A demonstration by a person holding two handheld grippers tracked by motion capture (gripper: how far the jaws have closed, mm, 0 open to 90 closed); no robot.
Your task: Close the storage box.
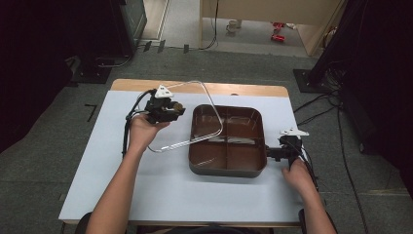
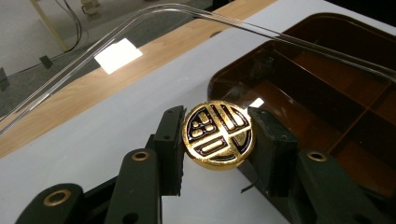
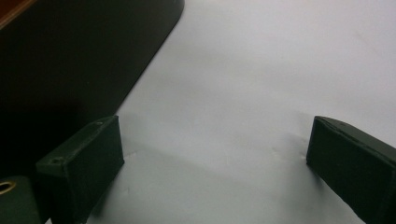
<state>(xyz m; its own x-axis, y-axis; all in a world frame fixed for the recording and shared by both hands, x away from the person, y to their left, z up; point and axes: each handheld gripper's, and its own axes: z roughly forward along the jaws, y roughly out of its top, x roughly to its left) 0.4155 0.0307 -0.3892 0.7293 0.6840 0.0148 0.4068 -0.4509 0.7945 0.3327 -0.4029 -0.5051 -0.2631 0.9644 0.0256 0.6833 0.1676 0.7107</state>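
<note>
Clear plastic formed the lid (image 1: 187,114), which the left gripper (image 1: 179,109) held tilted up over the near-left part of the table (image 1: 160,195), its right edge overlapping the left side of the brown tray (image 1: 228,168). In the left gripper view, the black jaws were clamped on a round gold knob (image 2: 218,135) with a dark raised pattern — the handle set on the lid — one pad pressing each side of it. The lid's see-through rim curved above the knob, with the table's wooden far edge (image 2: 93,88) visible through it.

The tray sat right of the table's middle, divided into four compartments, dark brown inside with a darker outer wall.

The right gripper (image 1: 272,153) rested low on the table just beside the tray's right wall, near the table's right edge. In the right gripper view its two black jaws stood well apart over bare white tabletop — nothing between them — and the tray's dark wall (image 3: 70,60) ran along the upper left.
</note>
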